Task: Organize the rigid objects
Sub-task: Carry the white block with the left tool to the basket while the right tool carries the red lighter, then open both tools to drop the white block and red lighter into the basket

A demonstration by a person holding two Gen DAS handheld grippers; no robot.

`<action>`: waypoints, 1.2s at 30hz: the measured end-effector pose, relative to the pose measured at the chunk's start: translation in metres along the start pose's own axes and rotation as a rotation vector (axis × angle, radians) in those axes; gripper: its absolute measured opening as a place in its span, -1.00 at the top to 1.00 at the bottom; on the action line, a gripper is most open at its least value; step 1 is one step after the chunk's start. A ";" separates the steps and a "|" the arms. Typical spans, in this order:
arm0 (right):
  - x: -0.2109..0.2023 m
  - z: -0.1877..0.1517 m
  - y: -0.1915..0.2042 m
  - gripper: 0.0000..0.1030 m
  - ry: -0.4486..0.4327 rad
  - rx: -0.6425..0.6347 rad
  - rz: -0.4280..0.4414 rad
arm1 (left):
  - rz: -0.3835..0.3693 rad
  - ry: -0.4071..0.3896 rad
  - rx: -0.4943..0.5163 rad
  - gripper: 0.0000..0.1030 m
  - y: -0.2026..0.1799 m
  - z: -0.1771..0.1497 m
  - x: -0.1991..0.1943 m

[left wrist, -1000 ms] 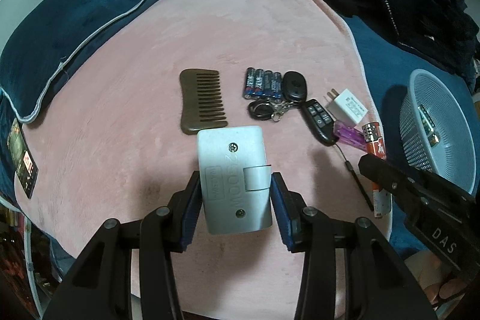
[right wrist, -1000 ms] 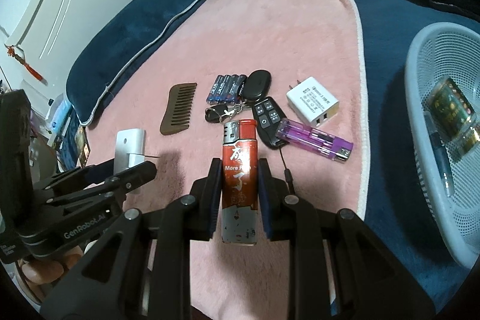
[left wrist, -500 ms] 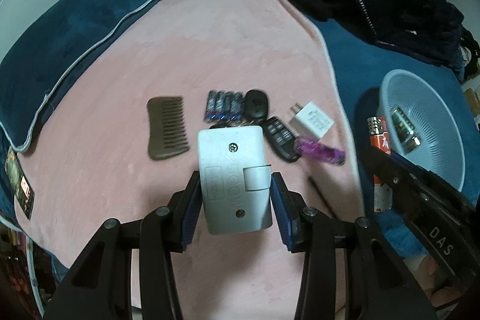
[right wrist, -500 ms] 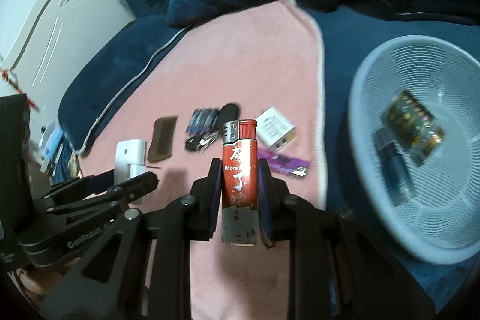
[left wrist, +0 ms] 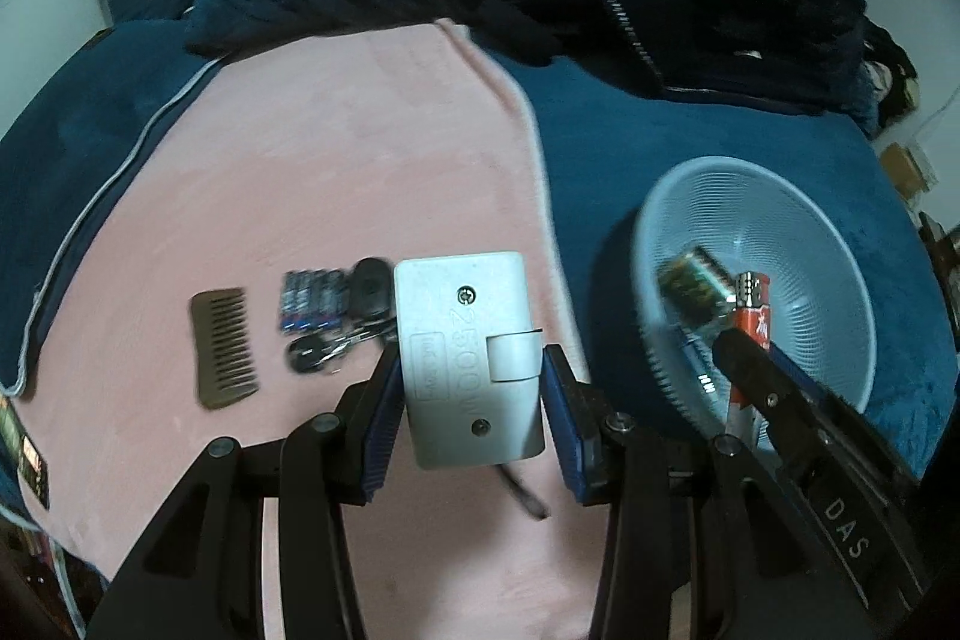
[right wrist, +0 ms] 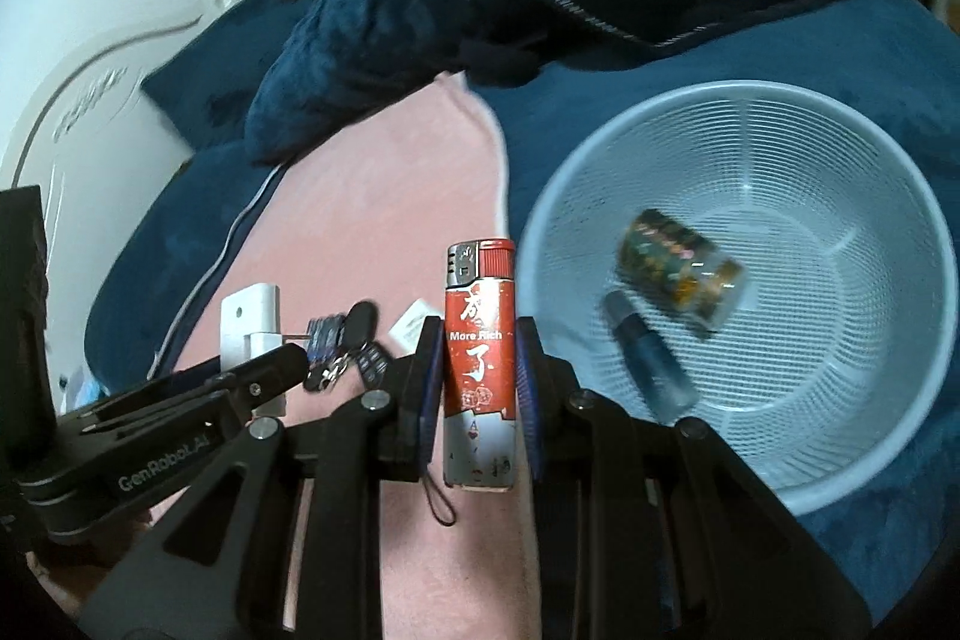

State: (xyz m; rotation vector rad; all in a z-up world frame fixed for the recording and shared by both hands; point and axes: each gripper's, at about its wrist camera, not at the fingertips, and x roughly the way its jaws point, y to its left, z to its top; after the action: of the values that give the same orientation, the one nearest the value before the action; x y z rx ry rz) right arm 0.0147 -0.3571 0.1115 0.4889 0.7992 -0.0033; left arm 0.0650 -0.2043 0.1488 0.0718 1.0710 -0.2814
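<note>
**Two items in hand, basket partly filled**

The red-and-silver plastic lighter (right wrist: 479, 370) sits upright between the pads of the right tongs (right wrist: 474, 388), gripped by its sides and hanging just beside the near rim of the pale blue mesh plastic basket (right wrist: 900, 196). The grey rectangular plug adapter (left wrist: 468, 358) is clamped the same way in the left tongs (left wrist: 471, 424), over the pink fleece blanket (left wrist: 336, 148) on the bed.

Two things already lie in the basket: a small clear jar with a patterned label (right wrist: 681, 268) and a dark blue tube-shaped object (right wrist: 651, 358). Still on the blanket are the brown wooden comb (left wrist: 223, 346), a pack of blue batteries (left wrist: 312, 301) and a black key fob with keys (left wrist: 372, 280); other pieces are hidden behind the adapter. By my reading the sorting is under halfway.

Against a second ago, both tongs have risen and swung toward the basket: it now fills the right side of the right wrist view, where only its edge showed. The blanket items look smaller and farther off. Both grips are unchanged.
</note>
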 end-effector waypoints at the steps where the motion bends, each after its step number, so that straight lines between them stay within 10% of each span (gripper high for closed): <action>1: -0.002 0.001 -0.005 0.55 -0.004 0.020 -0.002 | -0.010 0.002 0.007 0.12 -0.006 0.003 0.001; 13: -0.022 0.015 -0.078 0.54 0.024 0.249 -0.011 | -0.124 0.039 0.082 0.11 -0.077 0.018 0.015; 36: -0.031 0.025 -0.145 0.55 0.008 0.253 -0.141 | -0.225 0.188 0.200 0.12 -0.172 0.006 0.063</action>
State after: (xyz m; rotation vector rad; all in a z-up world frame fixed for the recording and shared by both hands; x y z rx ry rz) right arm -0.0168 -0.5022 0.0868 0.6711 0.8437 -0.2355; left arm 0.0536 -0.3829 0.1106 0.1598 1.2373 -0.5944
